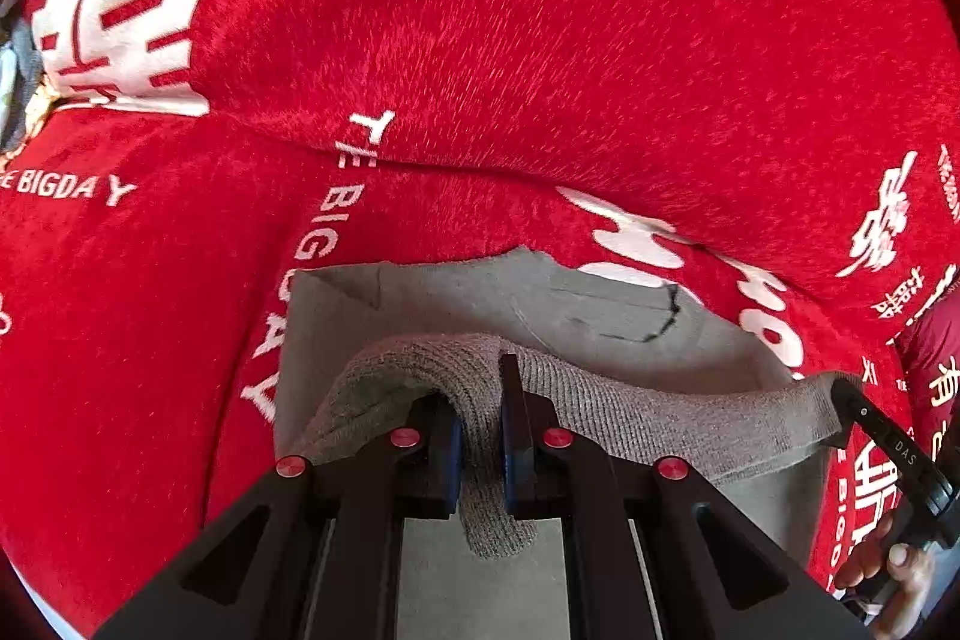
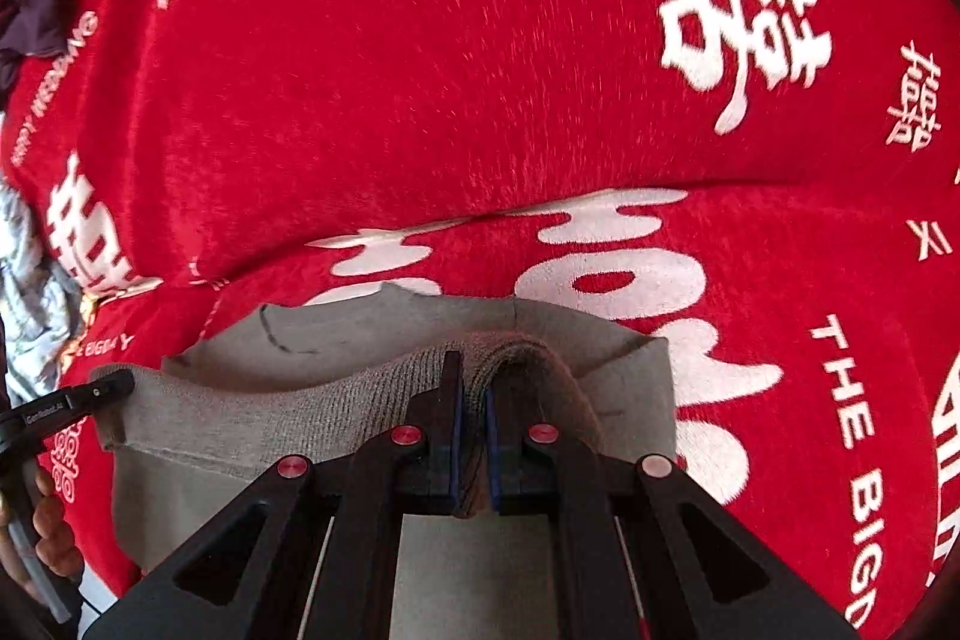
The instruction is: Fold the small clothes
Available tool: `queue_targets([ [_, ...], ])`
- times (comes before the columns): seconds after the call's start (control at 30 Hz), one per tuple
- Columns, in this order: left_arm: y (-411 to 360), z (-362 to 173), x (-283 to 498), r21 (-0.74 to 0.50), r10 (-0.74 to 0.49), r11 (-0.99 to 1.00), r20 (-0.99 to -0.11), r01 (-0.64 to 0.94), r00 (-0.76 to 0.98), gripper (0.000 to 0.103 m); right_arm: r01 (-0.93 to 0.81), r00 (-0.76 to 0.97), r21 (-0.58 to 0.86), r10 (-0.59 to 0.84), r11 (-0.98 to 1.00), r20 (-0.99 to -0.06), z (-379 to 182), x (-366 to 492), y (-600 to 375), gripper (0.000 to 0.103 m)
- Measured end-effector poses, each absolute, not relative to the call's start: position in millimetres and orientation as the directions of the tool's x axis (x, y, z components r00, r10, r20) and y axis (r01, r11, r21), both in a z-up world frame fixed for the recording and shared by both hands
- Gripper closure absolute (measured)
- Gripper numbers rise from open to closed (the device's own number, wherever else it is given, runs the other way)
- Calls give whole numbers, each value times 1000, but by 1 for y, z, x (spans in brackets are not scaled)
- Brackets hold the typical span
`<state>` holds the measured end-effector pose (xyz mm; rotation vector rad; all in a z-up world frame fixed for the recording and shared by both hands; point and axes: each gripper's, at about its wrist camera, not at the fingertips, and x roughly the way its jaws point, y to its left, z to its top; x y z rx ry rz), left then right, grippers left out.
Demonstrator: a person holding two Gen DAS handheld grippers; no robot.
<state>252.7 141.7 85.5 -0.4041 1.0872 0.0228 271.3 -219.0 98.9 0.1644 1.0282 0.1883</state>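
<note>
A small grey garment (image 1: 606, 316) lies on a red plush cover, its ribbed hem (image 1: 630, 418) lifted and stretched between both grippers. My left gripper (image 1: 483, 436) is shut on the hem's left end, with grey rib bunched between the blue pads. In the right wrist view the right gripper (image 2: 474, 430) is shut on the hem's other end (image 2: 516, 358). The same grey garment (image 2: 372, 334) lies flat beyond it. Each view shows the other gripper's black finger at the far hem corner: the right one (image 1: 882, 430) and the left one (image 2: 78, 403).
The red plush cover (image 1: 540, 40) with white characters and "THE BIG DAY" lettering fills both views, with a crease (image 2: 480, 214) across it. Dark clothes (image 2: 36, 10) lie at its far left edge. A hand (image 1: 894, 562) holds the right gripper's handle.
</note>
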Motion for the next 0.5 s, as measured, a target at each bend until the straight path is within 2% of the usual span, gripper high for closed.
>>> queue_targets([
  [0.2,145,48,280,-321,-197,911,-890,-258,411,92,-32,451,230,219,973,-865,67,296,-220,96],
  [0.33,150,24,293,-351,-246,887,-909,-299,337,92,20,406,294,261,955,-876,48,310,-227,96],
  [0.43,161,23,295,-416,-312,849,-892,-325,326,92,89,365,372,318,924,-875,36,316,-239,93],
  [0.5,172,28,294,-489,-383,802,-861,-343,333,92,138,349,435,368,890,-862,35,318,-248,84],
])
